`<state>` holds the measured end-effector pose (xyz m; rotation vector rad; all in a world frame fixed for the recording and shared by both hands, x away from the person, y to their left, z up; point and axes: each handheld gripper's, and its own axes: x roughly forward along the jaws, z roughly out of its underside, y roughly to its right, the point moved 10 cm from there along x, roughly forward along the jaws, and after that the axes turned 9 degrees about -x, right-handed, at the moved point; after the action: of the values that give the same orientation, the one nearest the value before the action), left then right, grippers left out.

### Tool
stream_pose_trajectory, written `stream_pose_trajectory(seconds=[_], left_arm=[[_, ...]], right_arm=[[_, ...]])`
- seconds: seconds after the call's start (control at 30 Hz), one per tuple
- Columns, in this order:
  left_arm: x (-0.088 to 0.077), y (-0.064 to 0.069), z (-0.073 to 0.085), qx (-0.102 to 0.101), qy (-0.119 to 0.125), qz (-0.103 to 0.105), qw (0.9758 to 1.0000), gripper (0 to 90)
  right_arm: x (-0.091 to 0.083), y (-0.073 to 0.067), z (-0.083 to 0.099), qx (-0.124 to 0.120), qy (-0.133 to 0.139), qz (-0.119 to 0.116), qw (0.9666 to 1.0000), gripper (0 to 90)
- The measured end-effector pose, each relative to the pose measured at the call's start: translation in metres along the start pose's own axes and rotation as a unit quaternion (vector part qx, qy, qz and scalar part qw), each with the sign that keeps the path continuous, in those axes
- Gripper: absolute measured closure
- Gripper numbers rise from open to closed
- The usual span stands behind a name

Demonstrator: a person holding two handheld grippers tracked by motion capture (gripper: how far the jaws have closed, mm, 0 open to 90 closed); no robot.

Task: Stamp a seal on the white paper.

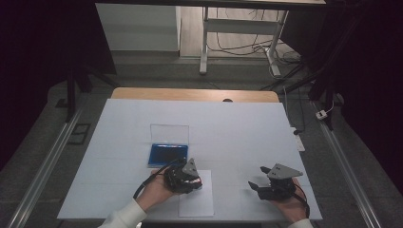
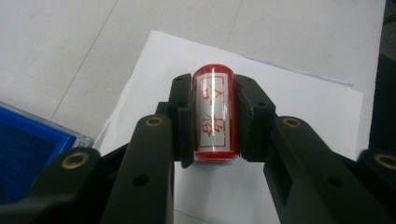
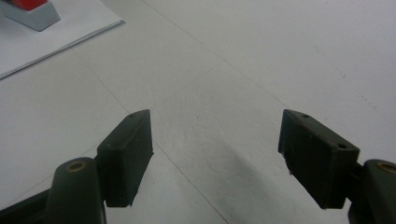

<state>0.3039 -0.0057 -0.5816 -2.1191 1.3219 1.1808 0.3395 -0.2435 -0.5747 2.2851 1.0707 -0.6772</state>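
While the stamp [image 2: 213, 114] sits clamped lengthwise between your left gripper [image 2: 212, 121] jaws, its end points toward the paper [image 2: 299, 107] just below; your right gripper [image 3: 215, 158] waits empty, jaws spread, well apart.

We see the right claw [image 3: 215, 156] with its jaws spread wide over the bare white table [image 3: 261, 60], a sheet of paper [image 3: 51, 42] and a red-topped grey block [image 3: 30, 13] beyond.
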Motion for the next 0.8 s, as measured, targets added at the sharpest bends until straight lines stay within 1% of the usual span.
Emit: stream_pose_trajectory(seconds=[0.6, 0.8], left_arm=[[0.0003, -0.0007, 0.0002, 0.000, 0.002, 0.007, 1.0000, 70.6], [-0.0001, -0.0006, -0.0002, 0.002, 0.004, 0.006, 1.0000, 70.4]], right_arm=[[-0.0002, -0.0007, -0.0012, -0.001, 0.002, 0.002, 1.0000, 25.9], [-0.0008, -0.0001, -0.0011, -0.001, 0.002, 0.004, 1.0000, 25.8]])
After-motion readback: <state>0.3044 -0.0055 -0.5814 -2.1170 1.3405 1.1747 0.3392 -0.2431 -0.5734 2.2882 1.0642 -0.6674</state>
